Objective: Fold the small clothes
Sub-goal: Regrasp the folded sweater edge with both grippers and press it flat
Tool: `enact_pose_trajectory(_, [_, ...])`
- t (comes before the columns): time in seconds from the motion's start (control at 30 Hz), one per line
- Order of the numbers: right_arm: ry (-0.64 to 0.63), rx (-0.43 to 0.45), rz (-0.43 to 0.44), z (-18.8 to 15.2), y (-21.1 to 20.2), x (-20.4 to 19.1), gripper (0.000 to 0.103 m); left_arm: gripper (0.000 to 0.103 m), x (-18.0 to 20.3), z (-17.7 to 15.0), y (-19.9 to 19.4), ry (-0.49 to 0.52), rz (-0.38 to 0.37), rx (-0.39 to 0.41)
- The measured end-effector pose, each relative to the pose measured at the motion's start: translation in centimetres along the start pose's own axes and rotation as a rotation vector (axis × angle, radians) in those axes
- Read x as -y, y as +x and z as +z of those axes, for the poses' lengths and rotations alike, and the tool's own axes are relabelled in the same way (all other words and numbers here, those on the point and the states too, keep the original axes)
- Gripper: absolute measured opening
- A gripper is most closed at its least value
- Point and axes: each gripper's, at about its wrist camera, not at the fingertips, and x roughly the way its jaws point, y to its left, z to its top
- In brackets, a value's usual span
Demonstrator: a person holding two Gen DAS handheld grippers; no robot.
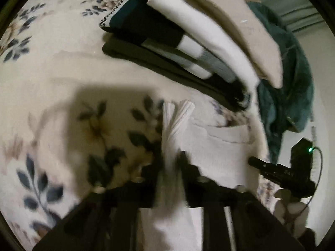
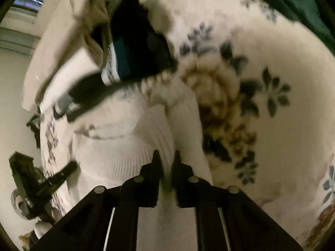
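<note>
A white ribbed garment (image 1: 217,146) hangs between both grippers above the floral bedspread (image 1: 62,67). My left gripper (image 1: 170,159) is shut on a bunched ribbed edge of it. My right gripper (image 2: 166,156) is shut on another ribbed edge of the same white garment (image 2: 117,152). Each gripper shows in the other's view: the right one at the right edge (image 1: 278,171), the left one at the lower left (image 2: 48,179). Both views are blurred by motion.
A stack of folded clothes (image 1: 173,44), black, grey, white and beige, lies on the bedspread ahead; it also shows in the right wrist view (image 2: 134,50). A dark green cloth (image 1: 293,79) lies beside the stack. The bed edge (image 2: 39,125) is at the left.
</note>
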Motion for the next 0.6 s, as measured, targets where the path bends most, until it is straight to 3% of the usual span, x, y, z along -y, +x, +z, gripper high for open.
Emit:
enact_pose_trajectory(0.03, [-0.001,0.008,0.021,-0.5,-0.7,0.3,0.042,0.037,0.1,-1.1,-1.1,-0.006,-0.038,0.009])
enact_pose_trajectory(0.07, [-0.001,0.02,0.06,-1.8,-2.1,0.9,0.05,0.051,0.1,-2.4,-2.0,-0.012,-0.068,0.014])
enact_pose_trajectory(0.1, [0.006,0.018,0.083,-2.8,-2.8,1.4,0.06,0.059,0.2,-3.6,-2.7,-0.013,-0.083,0.021])
enact_pose_trajectory(0.2, [0.046,-0.045,0.135,-7.7,-4.5,3.9,0.061,0.059,0.5,-8.1,-3.4,-0.027,-0.088,0.004])
enact_pose_trajectory(0.27, [0.078,-0.107,0.162,-11.3,-4.4,5.5,0.062,0.059,1.0,-11.1,-2.9,-0.023,-0.046,-0.007])
enact_pose_trajectory(0.3, [0.086,-0.136,0.172,-12.5,-4.0,5.8,0.061,0.054,0.8,-11.9,-2.9,-0.018,-0.035,0.002])
enact_pose_trajectory(0.33, [0.102,-0.178,0.192,-14.0,-3.2,6.3,0.062,0.039,0.9,-12.7,-2.6,-0.02,-0.019,0.022])
enact_pose_trajectory(0.37, [0.119,-0.207,0.223,-15.2,-2.3,6.6,0.061,0.003,0.8,-13.5,-2.2,-0.032,-0.005,0.038])
enact_pose_trajectory(0.4, [0.14,-0.213,0.24,-16.0,-1.6,7.0,0.042,0.004,0.7,-13.7,-2.3,-0.049,0.005,0.055])
enact_pose_trajectory(0.43, [0.155,-0.196,0.246,-16.6,-1.3,7.2,0.016,0.004,0.4,-13.8,-2.8,-0.079,0.007,0.081])
enact_pose_trajectory(0.5, [0.136,-0.152,0.214,-17.0,-1.8,6.9,0.01,0.002,0.2,-13.3,-3.8,-0.099,0.033,0.106])
enact_pose_trajectory(0.6, [0.115,-0.019,0.123,-16.3,-4.6,6.9,0.009,0.002,-0.3,-12.2,-4.4,-0.064,0.118,0.094])
